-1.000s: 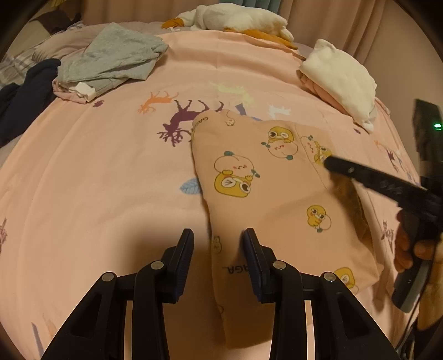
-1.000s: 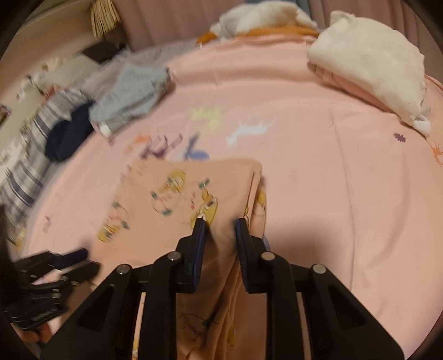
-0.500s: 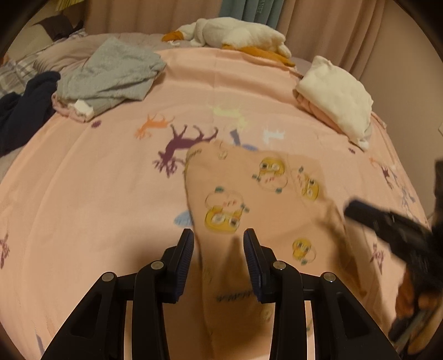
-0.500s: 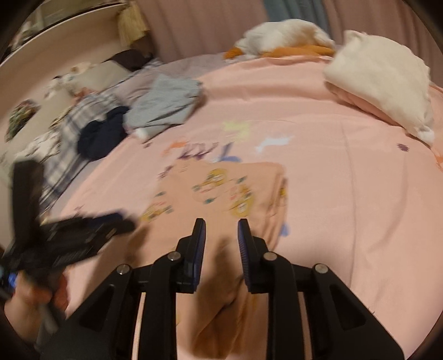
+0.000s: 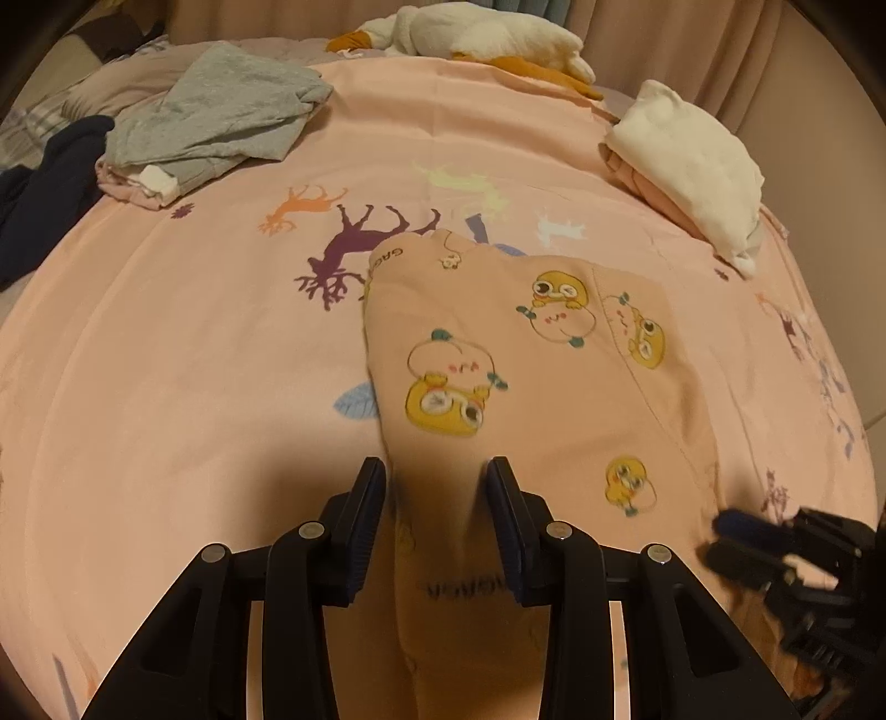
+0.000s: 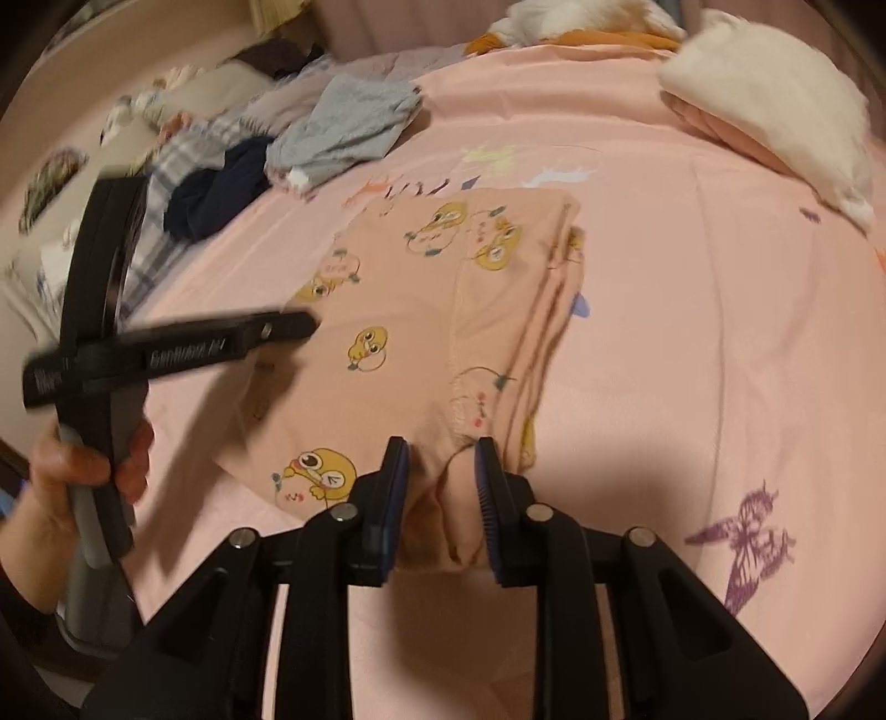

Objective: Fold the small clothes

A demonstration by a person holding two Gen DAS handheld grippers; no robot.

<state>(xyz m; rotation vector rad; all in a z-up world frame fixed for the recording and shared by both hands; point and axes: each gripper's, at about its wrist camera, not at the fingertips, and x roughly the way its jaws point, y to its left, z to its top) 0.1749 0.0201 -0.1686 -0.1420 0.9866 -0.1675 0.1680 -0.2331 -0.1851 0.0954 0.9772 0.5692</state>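
A small peach garment with yellow cartoon prints (image 5: 531,376) lies partly folded on the pink bedsheet (image 5: 194,376); it also shows in the right wrist view (image 6: 443,310). My left gripper (image 5: 434,487) is open, its jaws astride the garment's near edge. My right gripper (image 6: 440,465) is open with a bunched corner of the garment between its jaws. The right gripper shows at the lower right of the left wrist view (image 5: 736,531). The left gripper shows at the left of the right wrist view (image 6: 266,332), over the garment.
A grey garment (image 5: 221,116) and a dark navy one (image 5: 39,188) lie at the far left. A folded white and pink stack (image 5: 692,160) sits at the far right. A white plush goose (image 5: 476,33) lies at the back by the curtains.
Both grippers have pulled back toward the garment's near edge. The right gripper has lowered onto the garment's near corner, and its jaws stand a little wider. The garment lies flatter.
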